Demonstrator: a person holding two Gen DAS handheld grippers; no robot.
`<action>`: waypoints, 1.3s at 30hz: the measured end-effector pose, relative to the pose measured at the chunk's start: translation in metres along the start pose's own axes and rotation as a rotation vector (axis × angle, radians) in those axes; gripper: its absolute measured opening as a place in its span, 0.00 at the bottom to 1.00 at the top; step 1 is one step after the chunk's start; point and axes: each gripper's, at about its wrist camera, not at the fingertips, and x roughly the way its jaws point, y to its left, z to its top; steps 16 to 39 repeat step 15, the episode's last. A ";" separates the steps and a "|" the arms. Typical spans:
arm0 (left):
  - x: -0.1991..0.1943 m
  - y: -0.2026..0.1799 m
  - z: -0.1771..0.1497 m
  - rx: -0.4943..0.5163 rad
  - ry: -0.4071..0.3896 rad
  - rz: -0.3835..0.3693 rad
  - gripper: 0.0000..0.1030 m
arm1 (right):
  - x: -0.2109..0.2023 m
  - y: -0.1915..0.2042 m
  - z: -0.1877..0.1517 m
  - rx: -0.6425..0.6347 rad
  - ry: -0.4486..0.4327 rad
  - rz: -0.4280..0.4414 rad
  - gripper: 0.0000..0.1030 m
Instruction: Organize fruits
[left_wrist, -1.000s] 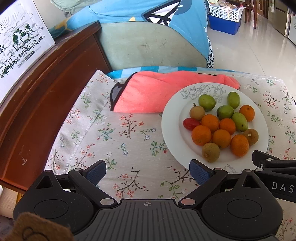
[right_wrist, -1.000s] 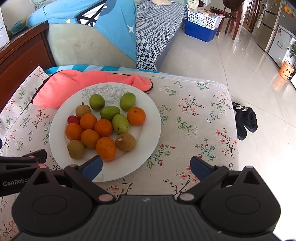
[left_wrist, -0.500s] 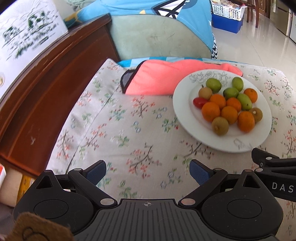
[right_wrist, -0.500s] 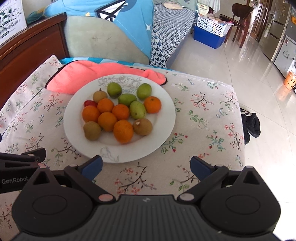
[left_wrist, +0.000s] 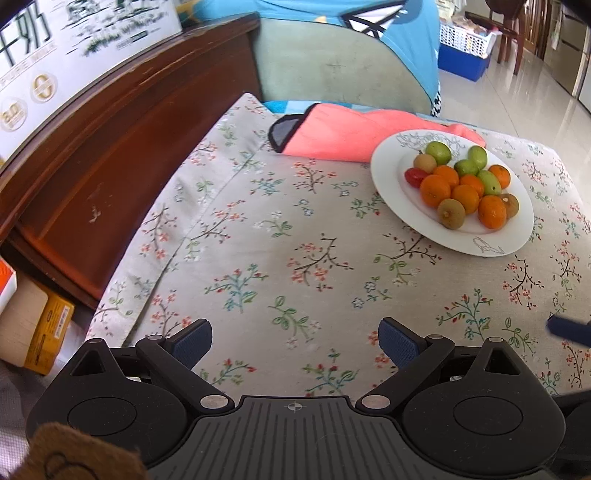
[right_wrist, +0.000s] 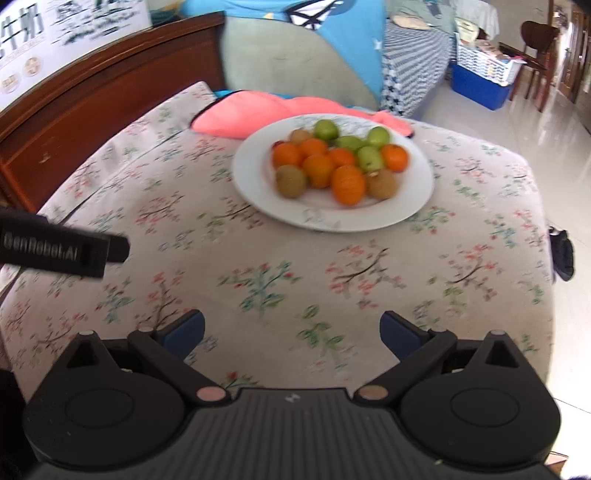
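A white plate (left_wrist: 391, 184) on the floral tablecloth holds several oranges (left_wrist: 436, 190), green fruits (left_wrist: 438, 152), brown kiwis (left_wrist: 451, 213) and one red fruit (left_wrist: 415, 176). The plate also shows in the right wrist view (right_wrist: 255, 184), blurred, with oranges (right_wrist: 346, 184) and kiwis (right_wrist: 291, 181). My left gripper (left_wrist: 295, 341) is open and empty, well short of the plate, which lies ahead to its right. My right gripper (right_wrist: 292, 332) is open and empty, back from the plate. The left gripper's body (right_wrist: 62, 247) shows at the left of the right wrist view.
A folded pink cloth (left_wrist: 343, 133) lies behind the plate. A dark wooden headboard (left_wrist: 110, 147) runs along the left with a milk carton box (left_wrist: 74, 44) on it. A cushioned chair (left_wrist: 332, 66) stands behind. Boxes (left_wrist: 40, 325) sit at lower left. Tiled floor lies right.
Both grippers have pulled back and away from the plate, which now looks smaller and farther. Both stay open and empty. The fruits have not moved.
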 end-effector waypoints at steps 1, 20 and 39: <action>-0.001 0.003 0.000 -0.006 -0.001 -0.003 0.95 | 0.001 0.002 -0.003 -0.005 -0.010 0.009 0.98; -0.011 0.027 -0.001 -0.079 -0.030 -0.037 0.95 | 0.022 0.031 -0.022 -0.160 -0.196 0.006 1.00; -0.011 0.027 -0.001 -0.079 -0.030 -0.037 0.95 | 0.022 0.031 -0.022 -0.160 -0.196 0.006 1.00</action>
